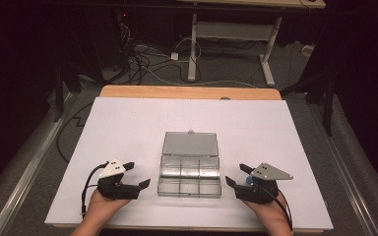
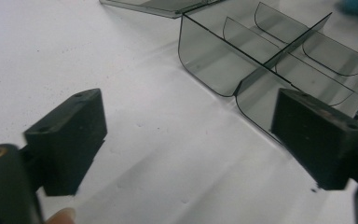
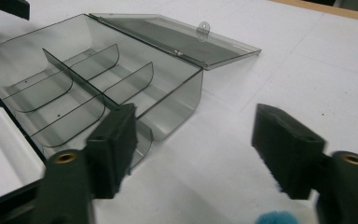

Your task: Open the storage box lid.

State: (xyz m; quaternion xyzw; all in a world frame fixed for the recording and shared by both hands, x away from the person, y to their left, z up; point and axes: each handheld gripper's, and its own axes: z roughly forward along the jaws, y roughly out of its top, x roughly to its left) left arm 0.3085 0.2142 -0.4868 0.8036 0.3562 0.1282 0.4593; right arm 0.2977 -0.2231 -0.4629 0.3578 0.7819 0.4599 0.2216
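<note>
box: a clear smoky plastic organizer box (image 1: 190,177) is sitting in the middle of the white tabletop (image 1: 128,123), toward the person's edge, right between the two grippers
lid: the lid (image 1: 190,144) is lying flipped open and flat on the far side, still hinged on, with a little latch tab on its far edge
compartments: thin dividers are splitting the inside into two rows of three; nothing is sitting in any cell I can make out
left gripper: the left gripper (image 1: 139,175) is hovering just beside the box's left side, jaws spreading wide with nothing between them but bare tabletop; in the left gripper view (image 2: 191,142) the box corner is peeking in behind the right-hand jaw, and I can't tell if they're touching
right gripper: the right gripper (image 1: 237,175) is sitting just off the box's right side, jaws standing apart and pinching nothing; in the right gripper view (image 3: 196,149) one jaw is overlapping the near corner of the box, contact unclear
blue bit: something fuzzy and blue (image 3: 273,218) is poking up at the bottom of the right gripper view
hands: both hands are coming in from the near edge, each one wrapping around its gripper
</note>
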